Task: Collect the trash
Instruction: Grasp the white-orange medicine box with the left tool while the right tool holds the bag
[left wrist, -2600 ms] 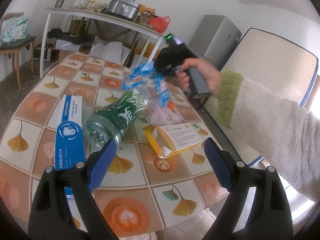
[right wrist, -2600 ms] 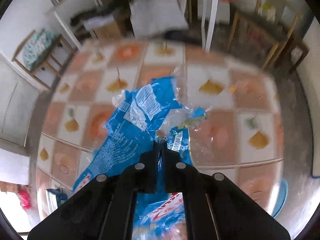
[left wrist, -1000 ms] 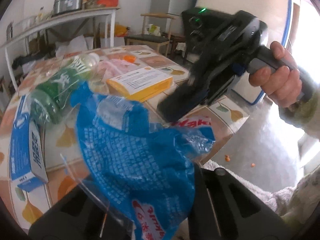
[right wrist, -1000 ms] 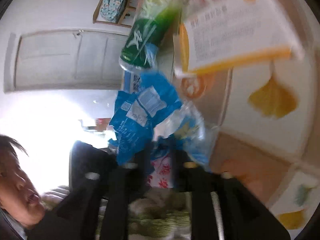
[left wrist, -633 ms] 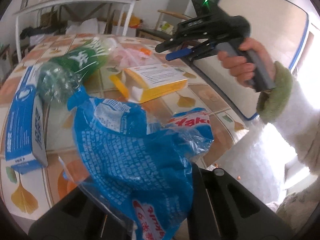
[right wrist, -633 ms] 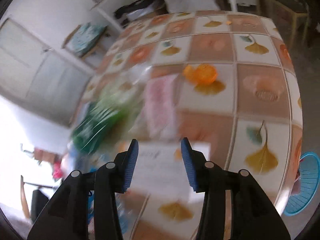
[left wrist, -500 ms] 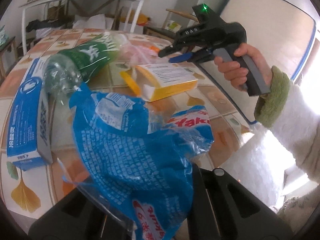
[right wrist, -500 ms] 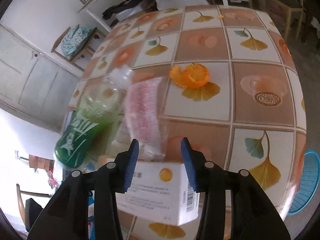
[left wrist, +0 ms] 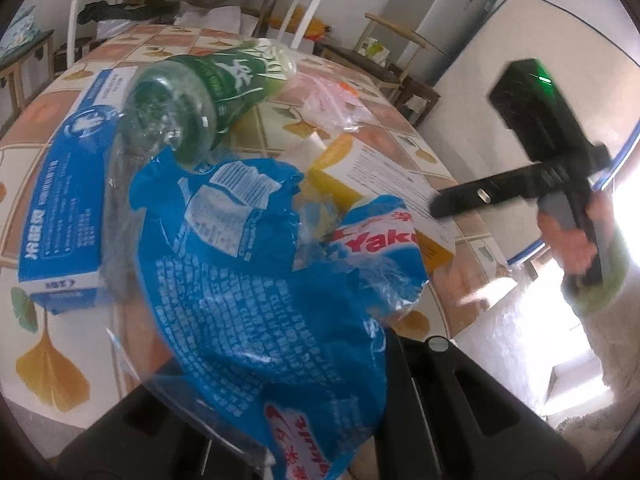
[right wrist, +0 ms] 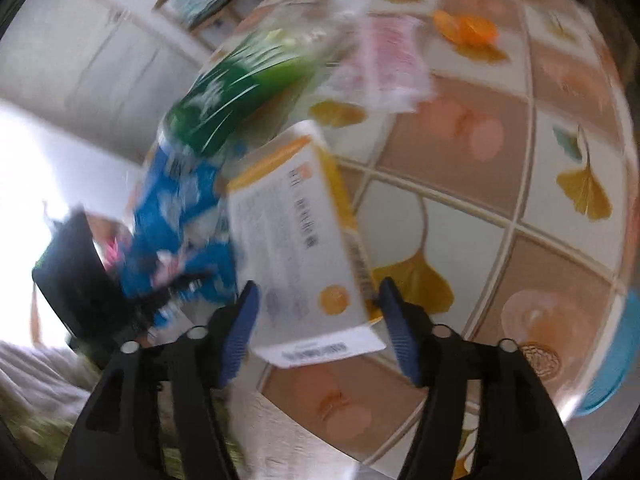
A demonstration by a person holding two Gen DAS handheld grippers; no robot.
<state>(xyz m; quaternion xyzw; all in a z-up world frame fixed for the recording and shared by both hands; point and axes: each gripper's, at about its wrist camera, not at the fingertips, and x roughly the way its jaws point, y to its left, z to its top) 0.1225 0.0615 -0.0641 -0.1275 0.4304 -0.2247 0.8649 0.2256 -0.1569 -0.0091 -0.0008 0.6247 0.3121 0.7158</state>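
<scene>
Peach-and-cream tiled worktop (right wrist: 472,136) with ginkgo-leaf print, carrying all the loose trash. Off its far edge, low down, part of a light blue plastic basket (right wrist: 616,376), possibly the bin for all this, though too blurred to tell.

Next in size, crinkled blue plastic snack wrapper (left wrist: 256,304): pinched in the left gripper (left wrist: 304,408), fingers pressed together on its lower end, the rest billowing up and hiding most of that camera's view. Likely trouble: slipping free if only a thin fold is caught, or brushing other trash off the worktop.

Then flat blue-and-white cardboard carton (left wrist: 64,184), lying beside the green plastic bottle (left wrist: 212,80), itself on its side. Round, so likely to roll if nudged.

White-and-yellow cardboard box (right wrist: 292,240), near the worktop's near edge, its near end between the right gripper's (right wrist: 318,320) blue-padded fingers (right wrist: 240,324). Spread wide, having just been opening, with both pads apart from the cardboard. Probably next to be grasped. Risks: closing off-centre and twisting the box, crushing its open flap, or pushing it into the bottle just behind. Heavy motion blur here, so exact clearance hard to judge. Wrapper and left gripper close on one side, crowding the approach.

Smaller still, clear pink-printed plastic bag (right wrist: 392,60) touching the bottle, and a piece of orange peel (right wrist: 468,28) beyond, both out of the way.
</scene>
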